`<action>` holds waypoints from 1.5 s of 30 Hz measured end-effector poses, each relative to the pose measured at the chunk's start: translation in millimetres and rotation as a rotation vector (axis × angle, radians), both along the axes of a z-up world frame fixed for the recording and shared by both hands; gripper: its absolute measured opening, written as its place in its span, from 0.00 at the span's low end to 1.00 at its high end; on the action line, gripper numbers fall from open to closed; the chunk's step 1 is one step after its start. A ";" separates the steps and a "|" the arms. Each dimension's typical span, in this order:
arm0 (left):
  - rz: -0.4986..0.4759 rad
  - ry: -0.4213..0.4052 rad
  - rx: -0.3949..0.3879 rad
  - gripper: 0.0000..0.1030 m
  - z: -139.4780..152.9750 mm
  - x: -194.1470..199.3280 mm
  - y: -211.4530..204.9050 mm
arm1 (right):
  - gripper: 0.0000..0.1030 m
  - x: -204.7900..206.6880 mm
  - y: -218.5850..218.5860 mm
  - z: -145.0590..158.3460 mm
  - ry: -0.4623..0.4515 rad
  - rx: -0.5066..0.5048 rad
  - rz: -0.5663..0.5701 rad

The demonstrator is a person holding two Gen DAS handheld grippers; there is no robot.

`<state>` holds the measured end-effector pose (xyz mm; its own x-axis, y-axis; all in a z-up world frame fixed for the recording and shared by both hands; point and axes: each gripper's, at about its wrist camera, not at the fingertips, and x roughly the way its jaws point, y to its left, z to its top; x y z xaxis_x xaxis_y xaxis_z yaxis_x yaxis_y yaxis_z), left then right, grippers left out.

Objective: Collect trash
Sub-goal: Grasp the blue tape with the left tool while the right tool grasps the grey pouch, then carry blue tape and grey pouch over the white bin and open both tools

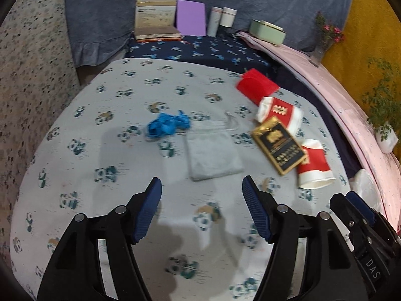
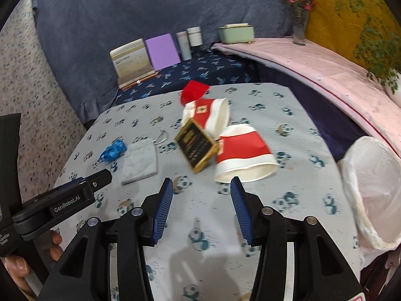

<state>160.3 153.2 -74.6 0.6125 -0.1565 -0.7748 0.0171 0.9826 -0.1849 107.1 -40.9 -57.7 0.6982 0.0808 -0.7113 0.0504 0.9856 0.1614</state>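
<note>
While both my claws hang open and empty over panda cloth (image 1: 75,130), nothing collected yet: left gripper (image 1: 202,188), right gripper (image 2: 201,186). Paper cups (image 2: 244,155), black-gold pack (image 2: 198,146), blue wad (image 1: 166,124) lie loose; lined bin (image 2: 371,188) waits right (looks empty).

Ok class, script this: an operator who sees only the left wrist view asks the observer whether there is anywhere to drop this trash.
Observer: Yes. A white bag-lined bin stands open at the table's right edge.
Operator: Is the right gripper carrying anything?
Observer: No, it is open and empty, its fingertips just short of the nearer paper cup.
Operator: What holds the left gripper?
Observer: A hand, its fingers wrapped round the handle.
</note>
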 end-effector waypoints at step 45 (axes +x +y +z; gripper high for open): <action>-0.082 0.077 -0.004 0.25 -53.9 102.3 26.5 | 0.05 107.1 103.9 -71.8 0.139 -0.085 0.208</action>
<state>262.6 179.7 -128.4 0.5359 -0.2064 -0.8187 0.0825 0.9778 -0.1925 214.2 63.0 -129.5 0.5679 0.1479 -0.8097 -0.1389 0.9868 0.0829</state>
